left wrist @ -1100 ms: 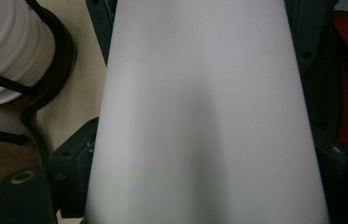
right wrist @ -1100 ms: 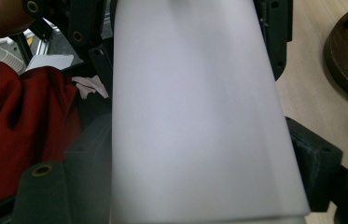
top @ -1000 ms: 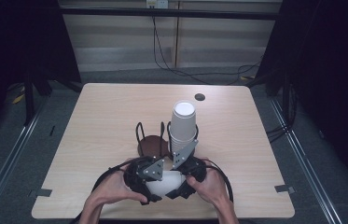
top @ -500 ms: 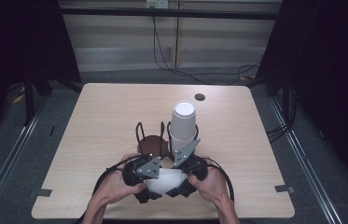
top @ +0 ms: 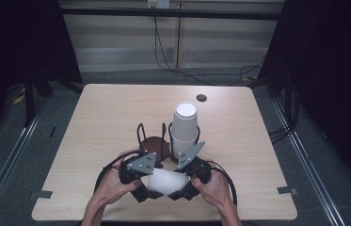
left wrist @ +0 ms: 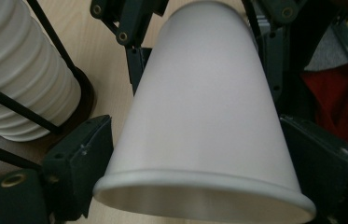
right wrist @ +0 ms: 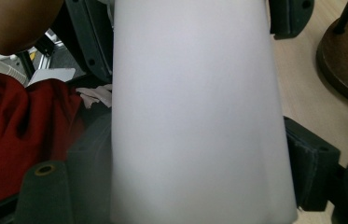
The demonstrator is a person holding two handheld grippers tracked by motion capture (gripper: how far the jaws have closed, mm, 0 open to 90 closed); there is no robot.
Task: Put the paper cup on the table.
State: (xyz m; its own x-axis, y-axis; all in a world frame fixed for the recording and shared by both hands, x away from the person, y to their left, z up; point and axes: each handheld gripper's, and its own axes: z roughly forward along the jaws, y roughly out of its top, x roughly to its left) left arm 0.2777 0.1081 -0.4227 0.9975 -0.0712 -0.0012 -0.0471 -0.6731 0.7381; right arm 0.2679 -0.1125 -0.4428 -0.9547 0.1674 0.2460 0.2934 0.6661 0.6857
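Between both grippers — left gripper point(top: 150, 184), right gripper point(top: 182, 184) — paper cup point(top: 166, 182) lies clamped.

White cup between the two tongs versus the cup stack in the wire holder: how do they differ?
The held cup lies on its side above the table; the cup stack stands upright, bottoms up, in the wire holder. The held cup is single and gripped by left tongs and right tongs; the cup stack is nested and untouched. Both are plain white paper.

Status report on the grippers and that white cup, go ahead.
Left gripper and right gripper both shut on the white paper cup, held sideways between them. Cup stack in wire holder just beyond. Nothing in the way.
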